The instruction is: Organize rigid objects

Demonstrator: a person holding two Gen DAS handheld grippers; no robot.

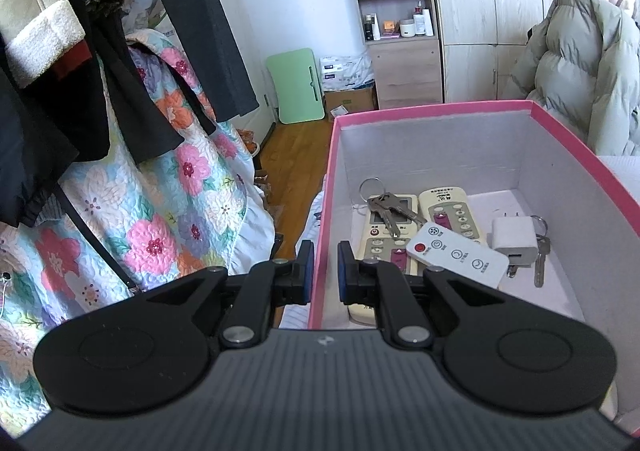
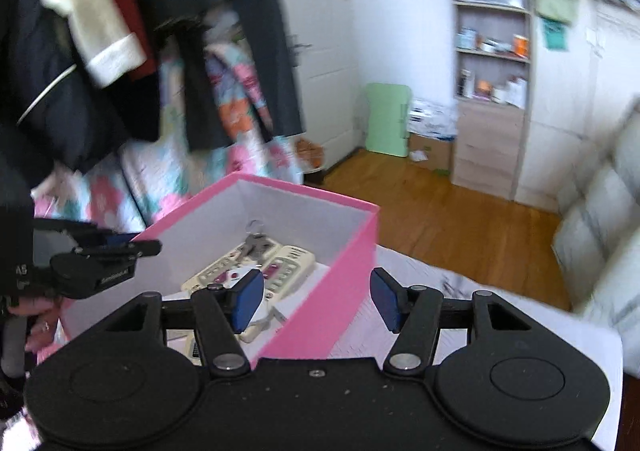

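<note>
The left gripper (image 1: 323,271) is seen clamped on the near-left wall of the pink box (image 1: 440,107), one pad outside the wall and one inside, the pink rim running up between them. Inside the box, just ahead and to the right of that gripper, two cream remotes (image 1: 448,211) are laid side by side on the white floor; a key bunch (image 1: 384,207) is draped over the left one. A small white remote (image 1: 456,257) with a red button is laid slantwise across the near ends of both, just beyond the inner pad. Further right, a white charger (image 1: 514,241) is stood against a second key set (image 1: 540,251), of which the ring and one blade are visible. In the right wrist view, the right gripper (image 2: 316,301) is held with its jaws standing wide apart and nothing pressed between the pads; the box's right wall (image 2: 340,283) passes between the fingers, the left finger over the interior and the right finger outside over the white bed surface (image 2: 500,307). No contact with the wall can be confirmed, the frame being blurred. At that view's left edge the left gripper is seen on the box's far-left wall, held by a hand (image 2: 38,325). Hanging clothes (image 1: 100,51) and a floral quilt (image 1: 160,211) are noted left of both grippers.
</note>
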